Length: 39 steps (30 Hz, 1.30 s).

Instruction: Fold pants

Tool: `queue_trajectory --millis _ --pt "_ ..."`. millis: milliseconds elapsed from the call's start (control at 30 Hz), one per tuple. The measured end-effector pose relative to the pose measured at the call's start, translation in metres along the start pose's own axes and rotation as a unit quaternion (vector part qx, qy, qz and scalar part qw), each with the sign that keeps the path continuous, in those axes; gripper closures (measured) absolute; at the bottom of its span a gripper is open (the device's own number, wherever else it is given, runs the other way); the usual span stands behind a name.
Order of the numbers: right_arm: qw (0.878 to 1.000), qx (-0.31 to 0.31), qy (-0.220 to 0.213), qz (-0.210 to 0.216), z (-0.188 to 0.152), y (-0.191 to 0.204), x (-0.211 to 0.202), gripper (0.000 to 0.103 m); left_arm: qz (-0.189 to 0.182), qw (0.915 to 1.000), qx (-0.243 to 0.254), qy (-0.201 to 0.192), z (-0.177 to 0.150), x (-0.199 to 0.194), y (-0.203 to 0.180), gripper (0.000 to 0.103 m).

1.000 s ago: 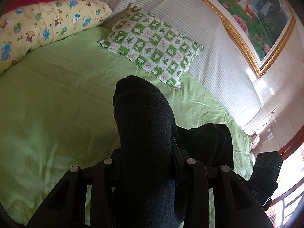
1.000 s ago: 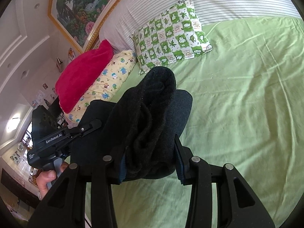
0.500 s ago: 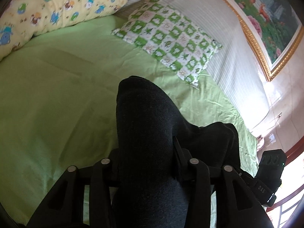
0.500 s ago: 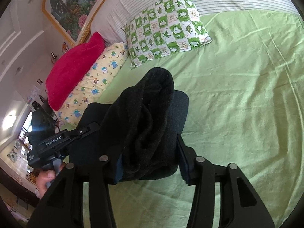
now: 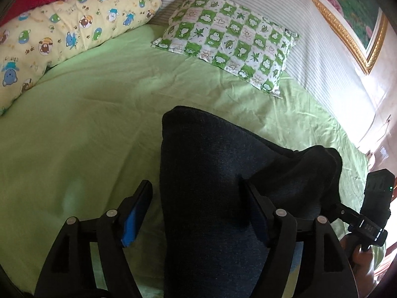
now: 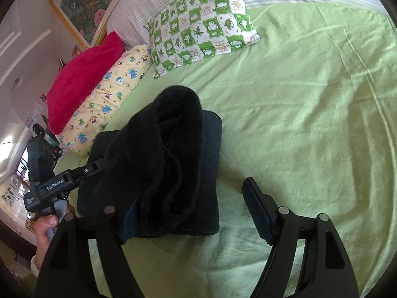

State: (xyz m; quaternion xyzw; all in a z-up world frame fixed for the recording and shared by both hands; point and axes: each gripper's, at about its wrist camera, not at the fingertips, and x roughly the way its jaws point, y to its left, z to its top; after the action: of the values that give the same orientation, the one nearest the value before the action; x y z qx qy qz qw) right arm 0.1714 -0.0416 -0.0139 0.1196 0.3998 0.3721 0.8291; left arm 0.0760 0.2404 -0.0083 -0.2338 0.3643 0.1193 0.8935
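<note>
The dark pants [image 5: 213, 178] lie folded on the green bed sheet [image 5: 82, 134]. A fold of them stands between the fingers of my left gripper [image 5: 196, 188], which is open, the cloth resting against its right finger. In the right wrist view the pants [image 6: 173, 154] are a flat dark block with a bunched black fold draped over the left finger. My right gripper [image 6: 188, 193] is open with a wide gap to its right finger [image 6: 258, 203]. The left gripper's body [image 6: 49, 188] shows at the left there.
A green-and-white checked pillow [image 5: 230, 47], a yellow cartoon pillow [image 5: 62, 37] and a red cushion [image 6: 82, 79] lie at the head of the bed. A striped headboard [image 5: 310, 39] and a framed painting [image 5: 352, 12] stand behind. Green sheet [image 6: 310, 124] spreads to the right.
Both grippers have opened and let go of the pants. The pants have dropped onto the sheet and lie flatter.
</note>
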Motion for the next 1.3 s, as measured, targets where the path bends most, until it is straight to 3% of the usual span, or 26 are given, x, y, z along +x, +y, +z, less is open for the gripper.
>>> queue_trajectory --millis 300,600,867,1300 --pt "1.000 -0.019 0.003 0.012 0.004 0.015 -0.010 0.025 0.049 0.9982 0.034 0.005 -0.003 -0.024 -0.012 0.022" --pt "0.996 -0.086 0.007 0.020 -0.003 0.037 -0.031 0.019 0.083 0.9945 0.060 0.021 -0.027 -0.047 -0.024 0.019" --pt "0.986 -0.166 0.027 0.013 -0.020 0.059 -0.038 0.019 0.130 0.9846 0.115 0.024 -0.054 -0.063 -0.039 0.019" --pt "0.968 -0.248 0.042 0.013 -0.039 0.087 -0.042 0.018 0.173 0.9746 0.141 0.026 -0.089 -0.085 -0.045 0.018"
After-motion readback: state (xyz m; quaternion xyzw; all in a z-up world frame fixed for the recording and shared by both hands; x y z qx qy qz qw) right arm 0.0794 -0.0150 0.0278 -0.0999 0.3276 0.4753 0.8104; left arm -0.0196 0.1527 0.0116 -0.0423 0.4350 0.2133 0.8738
